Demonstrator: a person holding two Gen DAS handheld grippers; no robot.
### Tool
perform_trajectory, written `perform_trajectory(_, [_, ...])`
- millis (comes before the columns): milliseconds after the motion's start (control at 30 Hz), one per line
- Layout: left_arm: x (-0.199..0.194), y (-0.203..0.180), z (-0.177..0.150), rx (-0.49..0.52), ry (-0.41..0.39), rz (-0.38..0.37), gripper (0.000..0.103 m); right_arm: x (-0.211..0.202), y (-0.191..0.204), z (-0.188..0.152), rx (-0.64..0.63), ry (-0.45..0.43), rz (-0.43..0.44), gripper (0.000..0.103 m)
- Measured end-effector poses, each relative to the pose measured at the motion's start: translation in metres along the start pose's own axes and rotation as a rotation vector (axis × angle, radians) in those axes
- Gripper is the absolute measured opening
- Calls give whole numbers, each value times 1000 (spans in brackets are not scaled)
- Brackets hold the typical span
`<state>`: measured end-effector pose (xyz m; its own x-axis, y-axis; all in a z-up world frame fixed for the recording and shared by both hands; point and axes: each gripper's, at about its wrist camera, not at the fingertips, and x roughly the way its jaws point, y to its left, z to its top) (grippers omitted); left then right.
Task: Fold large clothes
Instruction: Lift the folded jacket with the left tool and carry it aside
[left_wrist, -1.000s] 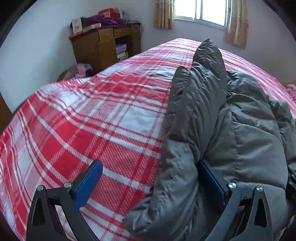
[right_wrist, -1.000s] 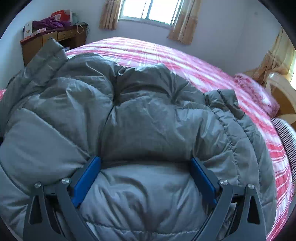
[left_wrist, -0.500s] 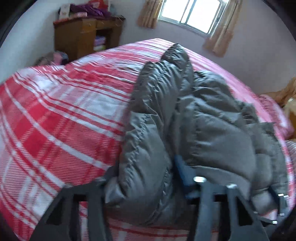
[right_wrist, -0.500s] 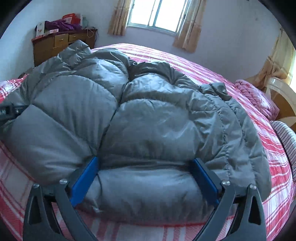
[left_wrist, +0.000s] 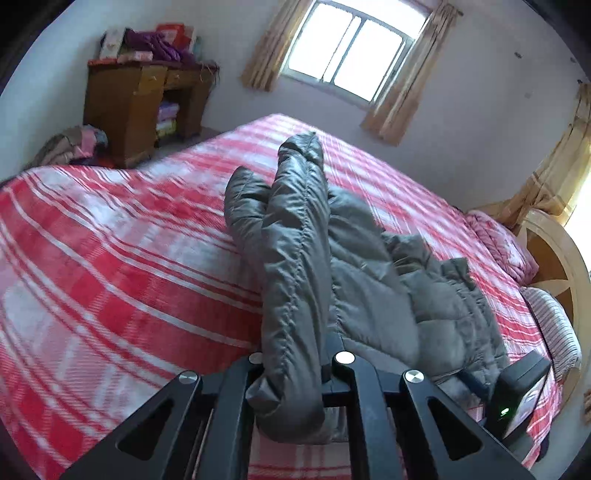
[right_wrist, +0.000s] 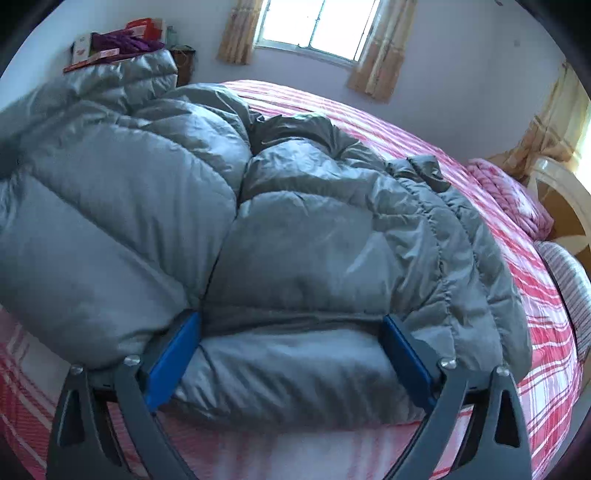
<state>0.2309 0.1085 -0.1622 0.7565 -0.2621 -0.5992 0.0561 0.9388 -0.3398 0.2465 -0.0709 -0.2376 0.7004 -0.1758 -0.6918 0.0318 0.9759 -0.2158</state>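
- Jaws first: the left gripper (left_wrist: 295, 354) is pinched tight on a ridge of the grey puffer jacket (left_wrist: 354, 280); the right gripper (right_wrist: 291, 343) stands wide, its blue pads (right_wrist: 173, 354) straddling the hem without clamping.
- Red plaid bed (left_wrist: 110, 266) carries the jacket near its near edge.
- Only the left view shows the wooden desk (left_wrist: 140, 107) fully; the raised jacket half hides it in the right view.
- Left pads are buried in fabric.
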Motion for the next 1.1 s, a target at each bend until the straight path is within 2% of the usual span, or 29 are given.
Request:
perform_trajectory(133, [-28, -5, 13, 49, -63, 38, 6, -7, 37, 4, -64, -45, 63, 99])
perform_trajectory(233, [-39, -32, 30, 154, -110, 49, 6, -16, 40, 12, -100, -47, 165, 98])
perform_trajectory(333, [-39, -75, 42, 284, -138, 31, 6, -45, 1, 14, -57, -115, 193, 101])
perform_trajectory(433, [-27, -142, 35, 460, -154, 9, 6, -58, -54, 5, -6, -167, 130, 103])
perform_trajectory(533, [-4, -200, 18, 602, -147, -18, 6, -49, -125, -12, 134, -141, 47, 103])
perform_trajectory(667, [45, -280, -31, 810, -115, -44, 6, -27, -205, -44, 312, -87, -35, 103])
perform_trajectory(733, [61, -305, -59, 888, -115, -27, 6, -19, -231, -57, 378, -64, -52, 103])
perform_trajectory(767, [75, -314, -72, 918, -91, -32, 6, -15, -242, -66, 414, -52, -56, 103])
perform_trajectory(867, [108, -328, -111, 985, -28, -18, 6, -11, -256, -84, 455, -23, -45, 103])
perform_trajectory(967, [111, -331, -132, 1052, -55, 9, 9, -7, -265, -101, 481, -10, -40, 103])
perform_trajectory(1033, [108, -332, -134, 1069, -59, 11, 12, -5, -272, -107, 516, -15, -13, 103])
perform_trajectory(1100, [97, -334, -131, 1099, -64, 6, 24, -6, -279, -108, 536, -28, -8, 103])
